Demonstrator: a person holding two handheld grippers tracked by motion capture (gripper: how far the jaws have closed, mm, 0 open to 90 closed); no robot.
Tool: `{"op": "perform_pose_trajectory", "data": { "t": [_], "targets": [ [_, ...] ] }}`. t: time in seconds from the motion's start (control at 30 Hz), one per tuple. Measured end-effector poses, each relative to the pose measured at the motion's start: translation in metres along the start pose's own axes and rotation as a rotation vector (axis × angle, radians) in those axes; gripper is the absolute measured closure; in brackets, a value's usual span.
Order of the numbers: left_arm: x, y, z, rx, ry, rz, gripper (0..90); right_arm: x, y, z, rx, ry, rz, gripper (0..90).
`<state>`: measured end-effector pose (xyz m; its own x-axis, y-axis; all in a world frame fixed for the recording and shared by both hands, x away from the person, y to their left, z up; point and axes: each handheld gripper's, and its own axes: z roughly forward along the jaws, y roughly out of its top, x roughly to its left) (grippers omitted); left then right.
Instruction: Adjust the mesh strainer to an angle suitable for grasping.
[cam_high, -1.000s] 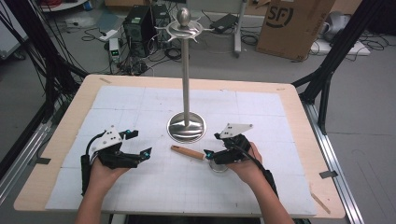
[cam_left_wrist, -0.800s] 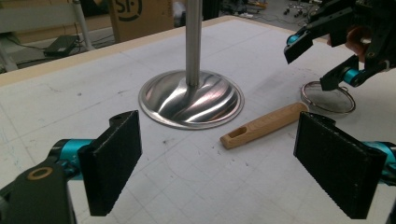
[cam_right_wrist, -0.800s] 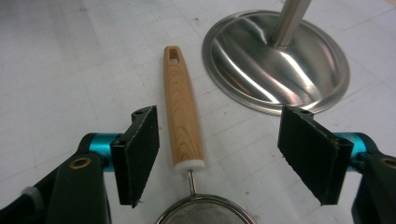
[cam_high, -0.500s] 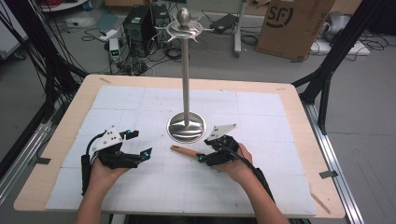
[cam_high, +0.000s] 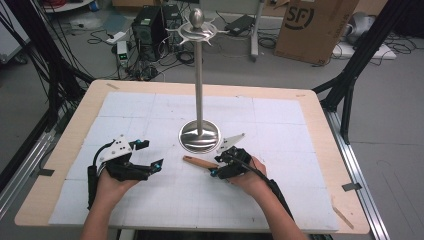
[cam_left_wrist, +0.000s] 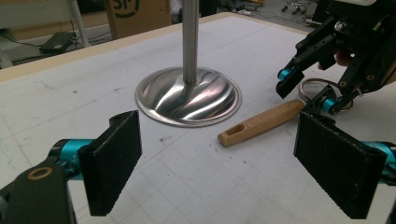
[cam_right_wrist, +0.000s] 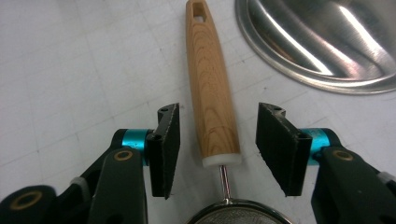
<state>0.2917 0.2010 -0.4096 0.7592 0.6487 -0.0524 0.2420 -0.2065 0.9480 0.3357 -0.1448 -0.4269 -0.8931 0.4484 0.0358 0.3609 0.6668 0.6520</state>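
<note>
Wooden-handled strainer (cam_right_wrist: 212, 88) lying flat on the white mat of the desk (cam_high: 150, 107), just beside the round steel base of the upright stand (cam_high: 199, 135). Right gripper (cam_right_wrist: 217, 140) low over the strainer, jaws just been closing, set either side of the handle's ferrule end with gaps both sides, pads not yet pressing. Mesh ring (cam_left_wrist: 322, 88) under that gripper. Left gripper (cam_left_wrist: 224, 163) resting in hand well apart to the left, jaws spread wide, nothing between them.
</note>
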Motion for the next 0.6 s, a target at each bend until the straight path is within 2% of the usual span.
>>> {"op": "perform_pose_trajectory", "data": {
  "t": [0.17,0.3,0.43,0.6],
  "targets": [
    [0.0002,-0.0001,0.0003,0.004,-0.005,0.003,15.8,0.0007,-0.0003,0.0035,0.026,-0.009,-0.006,51.7],
    [-0.0003,-0.0002,0.0008,0.004,-0.003,0.003,15.8,0.0009,-0.0005,0.0060,0.055,-0.013,-0.018,57.6],
    [-0.0003,-0.0001,0.0007,0.003,-0.003,0.003,15.8,0.0014,-0.0003,0.0052,0.061,-0.013,-0.022,65.4],
    [-0.0004,-0.0001,0.0005,0.003,-0.005,0.003,15.8,0.0025,-0.0007,0.0036,0.070,-0.019,-0.036,66.4]
  ]
}}
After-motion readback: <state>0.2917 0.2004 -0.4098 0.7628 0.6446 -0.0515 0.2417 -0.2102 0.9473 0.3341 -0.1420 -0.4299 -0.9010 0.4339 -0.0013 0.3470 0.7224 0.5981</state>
